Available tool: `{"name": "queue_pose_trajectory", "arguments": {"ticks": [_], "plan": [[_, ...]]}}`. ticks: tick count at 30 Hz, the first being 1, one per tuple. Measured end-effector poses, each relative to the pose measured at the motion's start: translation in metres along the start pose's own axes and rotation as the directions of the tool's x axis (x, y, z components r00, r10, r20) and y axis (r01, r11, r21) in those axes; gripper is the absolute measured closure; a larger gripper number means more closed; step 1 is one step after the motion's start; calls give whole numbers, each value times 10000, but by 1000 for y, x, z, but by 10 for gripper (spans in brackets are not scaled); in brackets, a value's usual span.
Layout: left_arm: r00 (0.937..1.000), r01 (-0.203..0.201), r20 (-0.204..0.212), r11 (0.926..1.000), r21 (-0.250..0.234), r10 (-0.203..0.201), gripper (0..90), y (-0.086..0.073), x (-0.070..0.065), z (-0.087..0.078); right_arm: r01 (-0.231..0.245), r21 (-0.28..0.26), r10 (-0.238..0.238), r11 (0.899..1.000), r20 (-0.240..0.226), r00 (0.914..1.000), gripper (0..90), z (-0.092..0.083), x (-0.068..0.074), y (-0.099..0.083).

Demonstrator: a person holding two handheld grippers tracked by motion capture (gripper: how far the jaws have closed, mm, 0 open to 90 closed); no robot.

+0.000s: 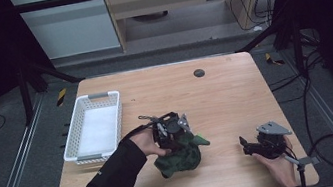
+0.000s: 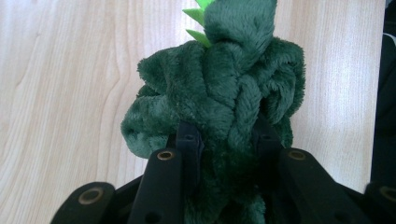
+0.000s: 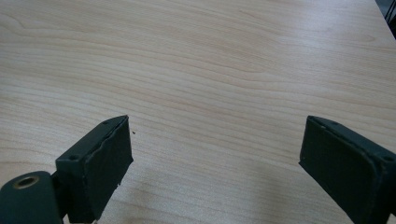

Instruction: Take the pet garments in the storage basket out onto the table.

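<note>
White basket (image 1: 79,132) near table's (image 1: 225,94) left edge, long side running away from viewer. Small black disc (image 1: 199,73) toward far edge, well apart from basket. Cables (image 1: 317,100) on floor, right.

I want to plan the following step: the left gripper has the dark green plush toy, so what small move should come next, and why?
Probably lift the dark green plush toy and carry it toward the white plastic basket. The left gripper is shut on its fabric, the toy seems to rest on the wooden table, and the basket stands close by.
</note>
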State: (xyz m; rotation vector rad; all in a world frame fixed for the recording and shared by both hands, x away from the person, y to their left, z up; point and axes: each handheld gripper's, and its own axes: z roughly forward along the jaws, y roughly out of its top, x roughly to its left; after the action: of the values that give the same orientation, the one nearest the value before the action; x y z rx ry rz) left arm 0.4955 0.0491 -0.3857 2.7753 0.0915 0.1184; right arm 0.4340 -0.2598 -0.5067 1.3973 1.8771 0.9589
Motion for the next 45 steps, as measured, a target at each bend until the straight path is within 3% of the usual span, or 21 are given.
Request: {"name": "queue_pose_trajectory", "arguments": {"ticks": [13, 26, 33, 39, 45], "plan": [[9991, -177, 384, 9991, 377, 162, 674, 0, 1, 25, 1, 4, -1, 10000, -7, 10000, 91, 0, 0, 0], [9997, -208, 175, 9981, 588, 198, 450, -2, -1, 28, -34, 49, 34, 10000, -46, 10000, 91, 0, 0, 0], [9999, -63, 92, 9999, 131, 62, 371, -5, -1, 15, -23, 28, 23, 10000, -34, 10000, 90, 0, 0, 0], [9997, 41, -223, 9990, -435, -50, 347, -10, -1, -2, -74, 34, 74, 10000, -31, 10000, 90, 0, 0, 0], [9951, 727, -568, 9873, -1412, -814, 308, -17, 1, -21, -84, 39, 84, 10000, -39, 10000, 89, 0, 0, 0]]}}
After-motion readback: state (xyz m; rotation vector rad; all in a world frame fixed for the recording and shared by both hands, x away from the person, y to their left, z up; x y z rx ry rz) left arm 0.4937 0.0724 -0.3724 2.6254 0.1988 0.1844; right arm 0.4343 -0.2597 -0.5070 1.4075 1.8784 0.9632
